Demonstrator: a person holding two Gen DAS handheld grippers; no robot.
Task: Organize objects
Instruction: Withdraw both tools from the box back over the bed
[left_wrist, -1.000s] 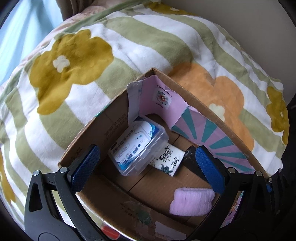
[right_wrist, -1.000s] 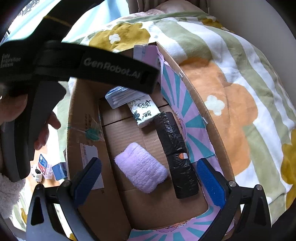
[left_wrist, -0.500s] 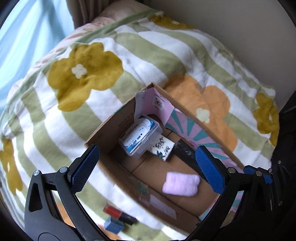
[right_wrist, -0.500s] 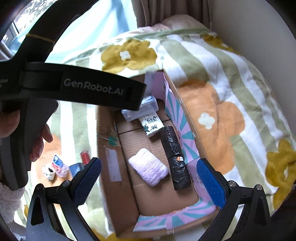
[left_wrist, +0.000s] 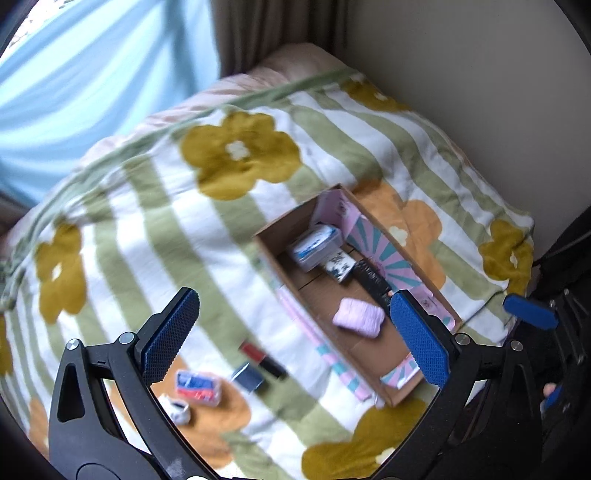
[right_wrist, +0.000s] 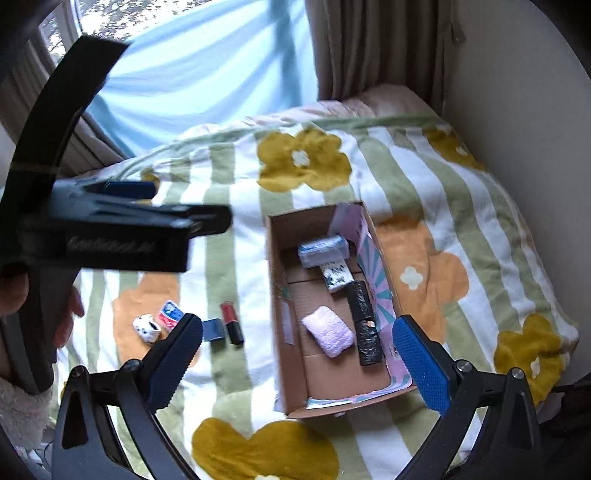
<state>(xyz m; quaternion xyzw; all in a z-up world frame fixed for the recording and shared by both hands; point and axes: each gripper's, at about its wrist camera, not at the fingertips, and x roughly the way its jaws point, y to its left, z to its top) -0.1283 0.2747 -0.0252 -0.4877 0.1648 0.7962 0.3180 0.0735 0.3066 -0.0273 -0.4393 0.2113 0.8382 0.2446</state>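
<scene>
Right wrist view is showing both grippers, right gripper (right_wrist: 297, 360) and left gripper (left_wrist: 295, 332), gaping wide, empty; beside the cardboard box (right_wrist: 275, 266), a motion-blurred left gripper is partly hiding the floral blanket (right_wrist: 424, 177).

My two hand-held grippers: black frames, blue pads.

On my left hand-held gripper (left_wrist: 295, 334) and my right hand-held gripper (right_wrist: 299, 352), each black arm has triangular cut-outs, silver screws near the pads and knurled blue fingertips (right_wrist: 419, 363). In the right view the left unit's black body bears blurred white lettering; a fleecy cream sleeve (right_wrist: 20, 406) sits below its handle.
</scene>
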